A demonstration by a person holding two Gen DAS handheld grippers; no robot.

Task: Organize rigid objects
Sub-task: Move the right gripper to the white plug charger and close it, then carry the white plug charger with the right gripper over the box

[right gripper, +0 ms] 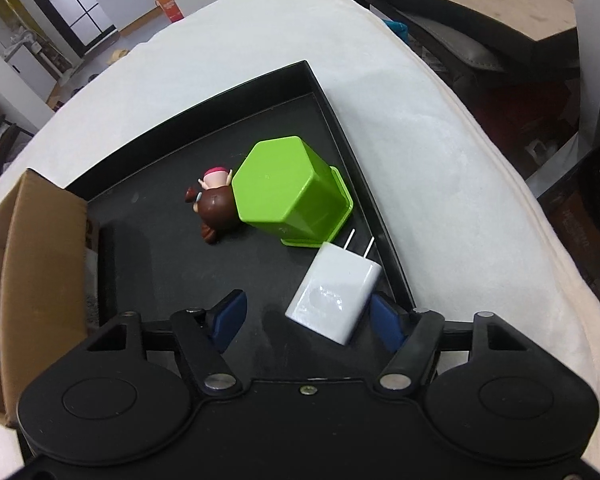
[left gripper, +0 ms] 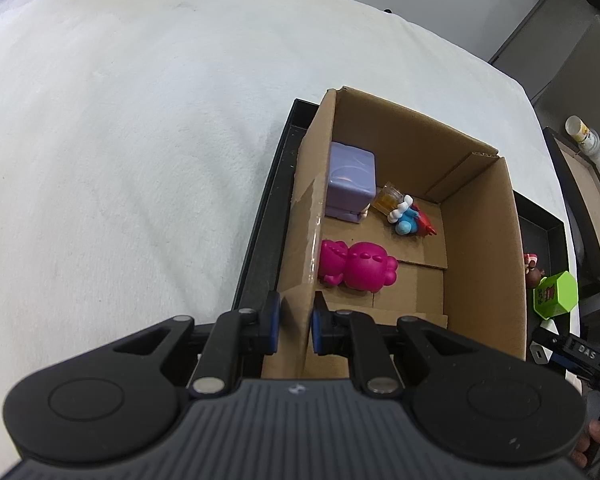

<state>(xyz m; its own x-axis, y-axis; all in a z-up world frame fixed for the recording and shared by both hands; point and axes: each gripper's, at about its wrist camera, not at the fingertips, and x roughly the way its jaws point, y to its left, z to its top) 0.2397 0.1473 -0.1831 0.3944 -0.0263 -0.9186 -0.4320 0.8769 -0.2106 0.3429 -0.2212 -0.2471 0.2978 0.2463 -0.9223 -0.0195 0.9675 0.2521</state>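
My left gripper (left gripper: 296, 326) is shut on the near wall of an open cardboard box (left gripper: 480, 240). Inside the box lie a purple cube (left gripper: 350, 180), a pink figure (left gripper: 356, 266) and a small blue figure (left gripper: 406, 220) beside a tiny amber bottle (left gripper: 386, 198). The box stands in a black tray (right gripper: 312, 80). My right gripper (right gripper: 308, 318) points down into the tray, open, with a white plug charger (right gripper: 332, 296) between its fingers. The right pad (right gripper: 384, 320) sits at the charger's edge and the left pad (right gripper: 230, 316) stands apart from it. A green hexagonal box (right gripper: 288, 192) and a brown-haired figurine (right gripper: 214, 208) lie beyond.
The tray rests on a table under a white cloth (left gripper: 120, 140). A second black tray with a brown board (right gripper: 480, 0) stands off the table's far right, with a white cup (left gripper: 584, 136) near it. A hand (left gripper: 596, 440) shows at the lower right edge.
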